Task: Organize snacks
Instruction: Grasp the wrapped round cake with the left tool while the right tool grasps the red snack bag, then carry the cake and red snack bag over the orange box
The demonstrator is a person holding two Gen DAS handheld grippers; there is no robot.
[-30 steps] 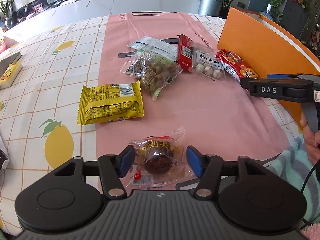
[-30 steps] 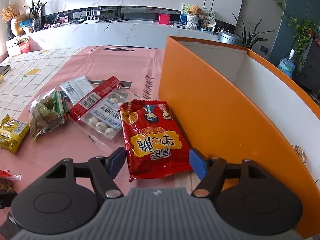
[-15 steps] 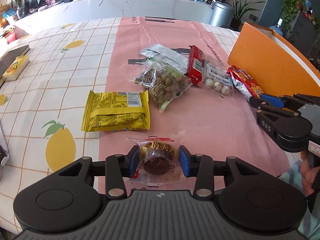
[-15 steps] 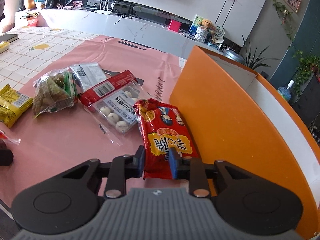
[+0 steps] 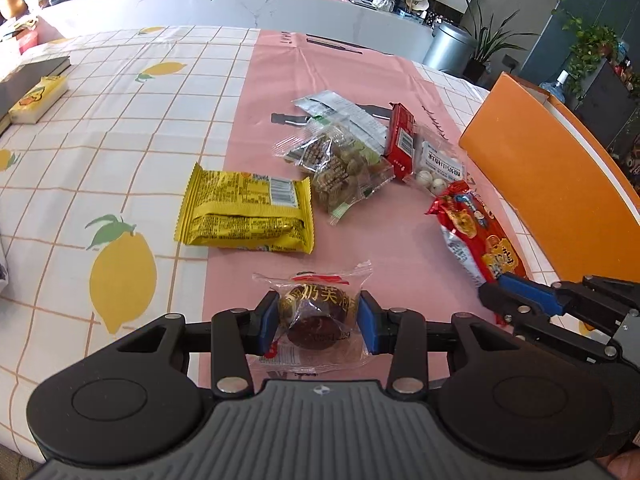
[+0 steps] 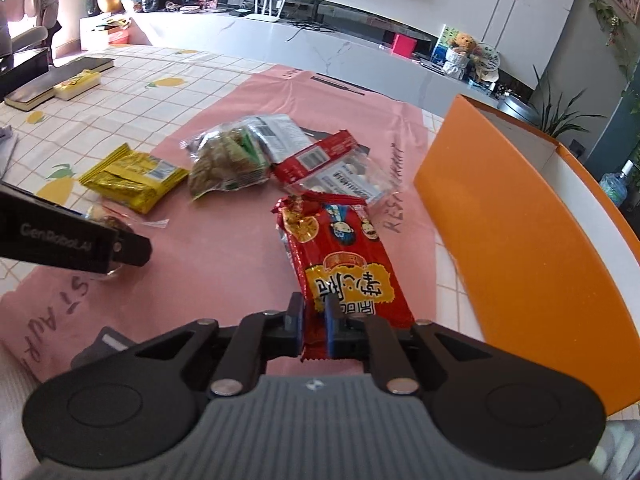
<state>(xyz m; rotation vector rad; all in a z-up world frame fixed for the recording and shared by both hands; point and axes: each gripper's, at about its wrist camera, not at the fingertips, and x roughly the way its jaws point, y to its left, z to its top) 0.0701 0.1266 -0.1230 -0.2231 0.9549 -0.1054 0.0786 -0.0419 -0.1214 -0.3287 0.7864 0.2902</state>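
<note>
The right tool (image 6: 313, 332) pinches the near end of the red snack packet (image 6: 340, 264), whose long axis points away; the orange box (image 6: 532, 248) stands just right of it. The left tool (image 5: 318, 322) clamps the wrapped cake (image 5: 316, 312), farther from the box on the worktop (image 5: 120, 128).

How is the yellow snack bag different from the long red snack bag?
The yellow crinkly foil packet lies flat on the table with nothing touching it; the long red printed packet is pinched at its near end by the right gripper. The yellow packet is squat and wide, the red packet long and narrow. Both are sealed.
</note>
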